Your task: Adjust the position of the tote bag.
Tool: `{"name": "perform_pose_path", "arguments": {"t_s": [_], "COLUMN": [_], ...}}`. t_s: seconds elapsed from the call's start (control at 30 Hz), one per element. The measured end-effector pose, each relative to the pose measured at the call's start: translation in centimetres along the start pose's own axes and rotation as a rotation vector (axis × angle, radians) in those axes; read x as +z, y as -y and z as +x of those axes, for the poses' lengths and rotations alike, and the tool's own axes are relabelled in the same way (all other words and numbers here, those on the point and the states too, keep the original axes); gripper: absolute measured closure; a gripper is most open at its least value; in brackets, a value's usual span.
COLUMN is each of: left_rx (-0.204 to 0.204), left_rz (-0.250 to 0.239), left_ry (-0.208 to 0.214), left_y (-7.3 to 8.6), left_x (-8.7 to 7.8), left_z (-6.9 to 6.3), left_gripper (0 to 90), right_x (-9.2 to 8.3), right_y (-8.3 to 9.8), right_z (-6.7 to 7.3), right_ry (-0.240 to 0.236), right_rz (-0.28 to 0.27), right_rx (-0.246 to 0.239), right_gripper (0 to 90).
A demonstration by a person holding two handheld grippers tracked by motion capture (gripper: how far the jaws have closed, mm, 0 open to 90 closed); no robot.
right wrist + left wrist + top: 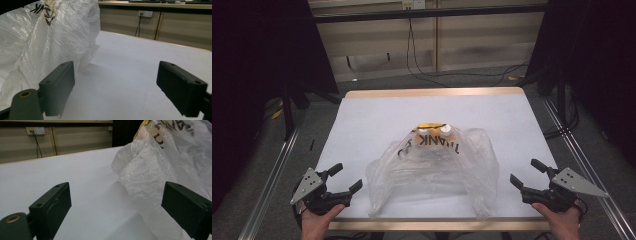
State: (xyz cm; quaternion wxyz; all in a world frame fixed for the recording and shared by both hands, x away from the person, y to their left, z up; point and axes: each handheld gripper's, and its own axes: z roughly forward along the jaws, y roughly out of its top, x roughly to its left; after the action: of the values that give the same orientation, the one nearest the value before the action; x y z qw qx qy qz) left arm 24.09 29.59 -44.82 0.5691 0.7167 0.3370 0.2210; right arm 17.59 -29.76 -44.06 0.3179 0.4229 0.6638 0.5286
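The left gripper [346, 178] at seven o'clock and the right gripper [527, 172] at four o'clock both gape wide, gripping nothing, flanking the crumpled translucent plastic bag [432, 172].

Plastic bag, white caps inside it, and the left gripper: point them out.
plastic bag [432, 172], high view, its crinkled front.
white caps [446, 129], high view, the right cap's top.
left gripper [346, 177], high view, midway between its open jaws.

"THANK" in black letters, upside down, on the clear plastic bag [432, 167].
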Motion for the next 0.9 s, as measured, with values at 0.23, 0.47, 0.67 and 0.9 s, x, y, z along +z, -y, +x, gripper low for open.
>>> {"name": "perform_pose_path", "arguments": {"t_s": [0.23, 0.47, 0.67, 0.9], "left_rx": [0.009, 0.03, 0.033, 0.031], "left_rz": [0.01, 0.038, 0.068, 0.086], "left_ry": [0.015, 0.052, 0.081, 0.125], "left_y": [-0.1, -0.3, -0.5, -0.7], "left_x": [-0.2, -0.4, -0.7, -0.4], "left_z": [-0.2, -1.0, -1.5, -2.5], "left_gripper": [12.2, 19.4, 25.0, 28.4], "right_x": [0.4, 0.3, 0.0, -0.1], "right_y": [0.0, -0.4, -1.0, -1.2], "right_z": [0.1, 0.8, 1.5, 3.2], "right_ry": [-0.036, -0.12, -0.186, -0.273], "right_rz": [0.032, 0.053, 0.083, 0.111], "right_rx": [-0.001, 0.0, -0.007, -0.042], "right_gripper": [18.4, 28.2, 38.4, 54.8]}}
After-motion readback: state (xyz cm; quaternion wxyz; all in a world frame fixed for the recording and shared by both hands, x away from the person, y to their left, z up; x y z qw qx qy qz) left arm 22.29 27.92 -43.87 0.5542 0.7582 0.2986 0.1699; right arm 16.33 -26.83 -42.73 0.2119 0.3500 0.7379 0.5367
